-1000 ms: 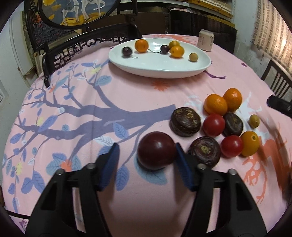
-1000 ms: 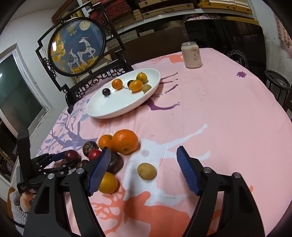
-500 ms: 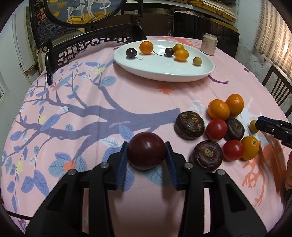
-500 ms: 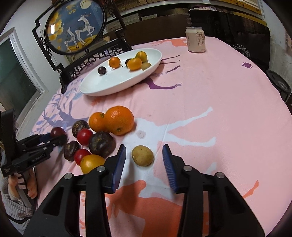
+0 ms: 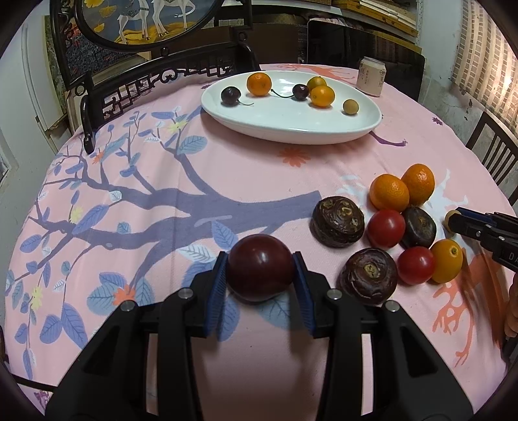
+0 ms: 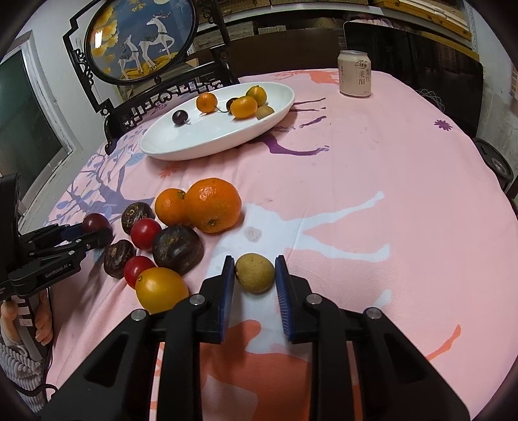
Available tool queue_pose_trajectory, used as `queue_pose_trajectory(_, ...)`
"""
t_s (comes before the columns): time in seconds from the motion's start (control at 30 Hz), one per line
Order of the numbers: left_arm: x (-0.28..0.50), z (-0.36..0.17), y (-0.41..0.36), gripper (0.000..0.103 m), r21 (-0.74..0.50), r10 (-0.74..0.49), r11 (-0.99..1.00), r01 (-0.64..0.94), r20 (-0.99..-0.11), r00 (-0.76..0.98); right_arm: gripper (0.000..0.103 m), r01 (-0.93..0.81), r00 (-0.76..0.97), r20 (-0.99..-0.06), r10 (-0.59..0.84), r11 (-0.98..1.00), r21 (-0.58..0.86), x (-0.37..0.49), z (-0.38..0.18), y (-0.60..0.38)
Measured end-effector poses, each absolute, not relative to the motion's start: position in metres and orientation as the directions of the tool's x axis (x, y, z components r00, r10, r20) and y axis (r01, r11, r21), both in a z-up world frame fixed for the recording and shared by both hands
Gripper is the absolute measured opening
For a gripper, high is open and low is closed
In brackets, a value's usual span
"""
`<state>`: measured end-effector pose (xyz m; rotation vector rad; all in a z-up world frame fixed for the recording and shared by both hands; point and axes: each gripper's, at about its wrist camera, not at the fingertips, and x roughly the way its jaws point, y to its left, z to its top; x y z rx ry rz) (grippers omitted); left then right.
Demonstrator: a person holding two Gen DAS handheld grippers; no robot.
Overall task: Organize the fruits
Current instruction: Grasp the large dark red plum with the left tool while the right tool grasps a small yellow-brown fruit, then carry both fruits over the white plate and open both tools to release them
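Domestic dining room, lived-in, doubling as storage. Round table under a pink tablecloth (image 6: 372, 181) printed with branches, leaves and deer. White oval serving dish (image 5: 291, 126) with small fruit; more loose fruit on the cloth. Drink can (image 6: 354, 77) at the far edge. Carved dark wooden stand holding a round decorative screen (image 6: 139, 39) with deer on blue, an ornament rather than equipment. Dark wooden dining chair (image 5: 492, 155) at the table's side. Shelves (image 5: 372, 19) along the back wall stacked with flat boxes. Window (image 6: 29, 129) at left; patterned curtain (image 5: 485, 55) at right; plaster below it scuffed.
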<state>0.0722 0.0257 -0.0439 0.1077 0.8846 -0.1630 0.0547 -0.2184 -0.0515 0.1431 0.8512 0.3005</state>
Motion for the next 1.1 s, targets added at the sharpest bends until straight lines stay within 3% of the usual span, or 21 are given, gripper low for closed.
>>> queue_pose_trajectory(0.23,0.089,-0.021,0.028,0.040,0.003,-0.113,0.985,0.175,-0.750,0.652,0.025,-0.186,0.666,-0.659,0.350,0.933,0.307,0.061,-0.032,-0.230)
queue_pose_trajectory(0.47,0.148,0.008,0.012,0.040,-0.011,-0.126,0.985,0.172,-0.728,0.674,0.025,-0.217,0.679,-0.633,0.372,0.926,0.310,0.121,0.007,-0.208)
queue_pose_trajectory(0.73,0.212,-0.007,0.005,0.041,-0.066,-0.149,0.986,0.153,-0.762,0.630,0.026,-0.222,0.666,-0.650,0.366,0.929,0.296,0.195,0.001,-0.171)
queue_pose_trajectory(0.93,0.209,-0.008,0.000,0.053,-0.048,-0.153,0.983,0.177,-0.744,0.651,0.026,-0.209,0.627,-0.659,0.415,0.905,0.371,0.211,-0.015,-0.180)
queue_pose_trajectory(1.1,0.192,0.000,0.003,0.053,-0.036,-0.149,0.983,0.179,-0.724,0.673,0.026,-0.195,0.636,-0.642,0.427,0.895,0.402,0.197,-0.011,-0.195)
